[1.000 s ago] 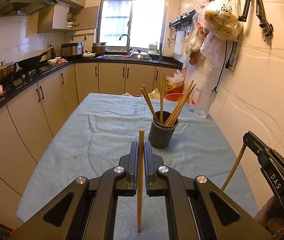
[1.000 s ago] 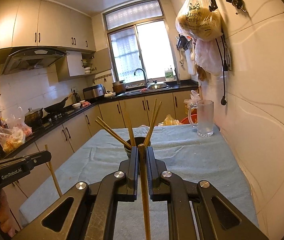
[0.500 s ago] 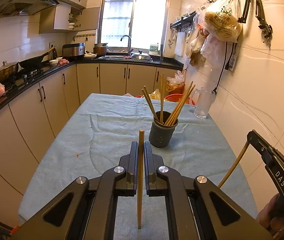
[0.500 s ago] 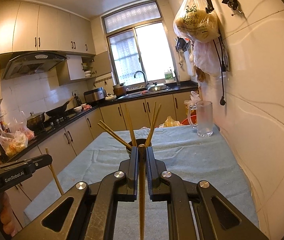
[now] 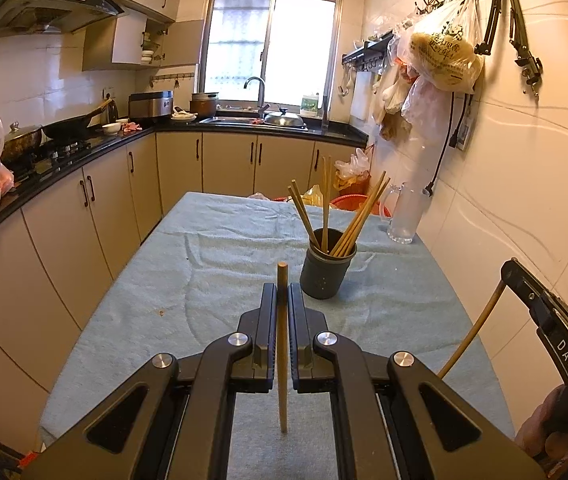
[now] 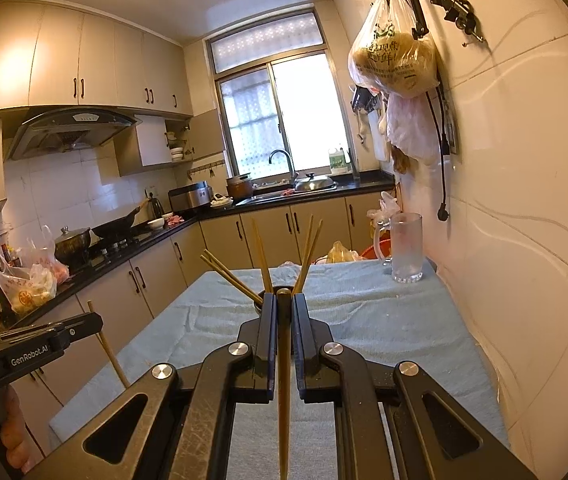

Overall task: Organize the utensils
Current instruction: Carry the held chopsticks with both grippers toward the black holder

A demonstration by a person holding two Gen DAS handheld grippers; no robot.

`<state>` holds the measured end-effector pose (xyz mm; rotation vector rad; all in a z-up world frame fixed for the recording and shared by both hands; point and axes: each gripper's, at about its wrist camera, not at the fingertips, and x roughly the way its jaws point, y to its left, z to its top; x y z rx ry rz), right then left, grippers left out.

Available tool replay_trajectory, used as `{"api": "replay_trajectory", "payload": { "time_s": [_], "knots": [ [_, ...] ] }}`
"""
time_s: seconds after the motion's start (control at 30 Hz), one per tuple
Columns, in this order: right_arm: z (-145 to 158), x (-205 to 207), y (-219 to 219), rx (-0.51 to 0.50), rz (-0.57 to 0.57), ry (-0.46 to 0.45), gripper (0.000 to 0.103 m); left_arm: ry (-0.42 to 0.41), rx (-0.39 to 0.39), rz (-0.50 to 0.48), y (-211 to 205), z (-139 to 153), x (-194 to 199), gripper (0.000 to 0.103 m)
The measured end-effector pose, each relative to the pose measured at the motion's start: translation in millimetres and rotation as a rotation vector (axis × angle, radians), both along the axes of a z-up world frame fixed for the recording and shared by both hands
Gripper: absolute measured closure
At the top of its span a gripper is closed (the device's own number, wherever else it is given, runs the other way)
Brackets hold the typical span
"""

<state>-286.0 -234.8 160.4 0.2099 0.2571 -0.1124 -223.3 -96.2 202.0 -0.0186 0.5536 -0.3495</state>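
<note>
We see a long table under a pale blue cloth. Its right long edge runs just beside the tiled wall, while its left edge faces an aisle in front of the base cabinets. The far end stops short of the cabinets under the sink. Most of the cloth lies bare, with wrinkles across the middle; the widest bare stretch is on the left and near side.

On the right half of the table stands a dark cup, upright, holding several wooden chopsticks that fan out left, straight up and right. Beyond it, at the far right corner near the wall, stands a glass mug; we cannot tell whether anything is in it. Past the far edge a red basin shows partly.

Our left gripper hangs over the near part of the table, its fingers closed on a single chopstick that stands nearly upright, tip poking above the fingertips. The cup sits just ahead and to its right.

Our right gripper likewise pinches one chopstick, the right chopstick, running straight down between the fingers; from its camera the cup is almost hidden behind the fingertips, only the rim and the fanned sticks showing.
</note>
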Motion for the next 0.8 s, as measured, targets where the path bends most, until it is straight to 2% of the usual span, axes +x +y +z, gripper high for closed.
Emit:
{"api": "replay_trajectory", "payload": {
  "time_s": [0.43, 0.8],
  "knots": [
    [13.5, -1.4, -1.8, -0.036, 0.01, -0.019, 0.095, -0.033, 0.03, 0.003, -4.2, 5.9, -0.1, 0.098],
    [25.4, 16.6, -15.4, -0.012, 0.042, 0.003, 0.095, -0.045, 0.088, -0.036, -17.4, 13.3, 14.5, 0.098]
  ]
}}
